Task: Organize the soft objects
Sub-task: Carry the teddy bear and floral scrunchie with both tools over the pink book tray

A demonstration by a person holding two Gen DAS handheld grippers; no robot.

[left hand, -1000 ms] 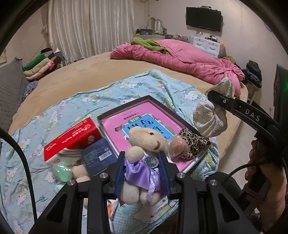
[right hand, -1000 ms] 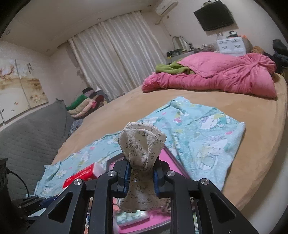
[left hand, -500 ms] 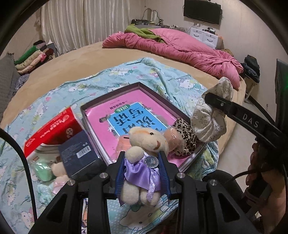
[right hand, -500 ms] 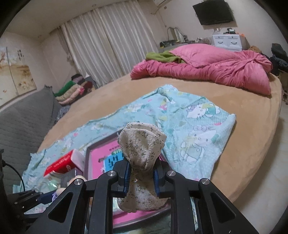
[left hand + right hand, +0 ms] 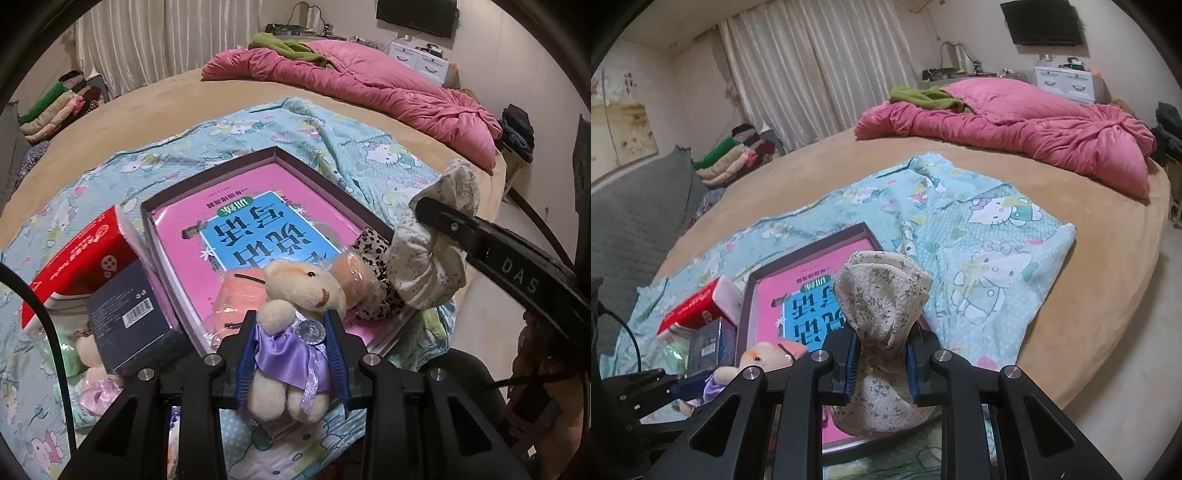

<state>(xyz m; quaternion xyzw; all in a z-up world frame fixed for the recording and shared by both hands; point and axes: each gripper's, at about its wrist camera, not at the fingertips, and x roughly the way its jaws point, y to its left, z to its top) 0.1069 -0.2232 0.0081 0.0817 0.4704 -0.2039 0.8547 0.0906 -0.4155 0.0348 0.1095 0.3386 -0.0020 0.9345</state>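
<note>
Your left gripper (image 5: 291, 354) clamps the cream teddy in purple satin (image 5: 295, 328); your right gripper (image 5: 881, 363) pinches the floral cloth pouch (image 5: 882, 317), both above the dark-rimmed pink tray (image 5: 325, 181), likely for dropping in.

A red carton (image 5: 79, 254) leans on a dark box (image 5: 127, 314); a television (image 5: 1043, 22) hangs beyond.

1. The small cream plush bear (image 5: 295, 291) wears a shiny lilac satin dress.
2. The bunched cream cloth (image 5: 882, 306) carries a tiny dark floral print.
3. The shallow dark-rimmed tray (image 5: 314, 173) shows a bright pink sheet with a blue panel.
4. A leopard-spotted fabric piece (image 5: 373, 251) is tan and black.
5. The spread blanket (image 5: 979, 229) is pale turquoise with cartoon cats.
6. The rumpled quilt (image 5: 1034, 129) is deep pink.
7. The carton (image 5: 77, 258) is red and white.
8. The bed (image 5: 1108, 240) is tan.
</note>
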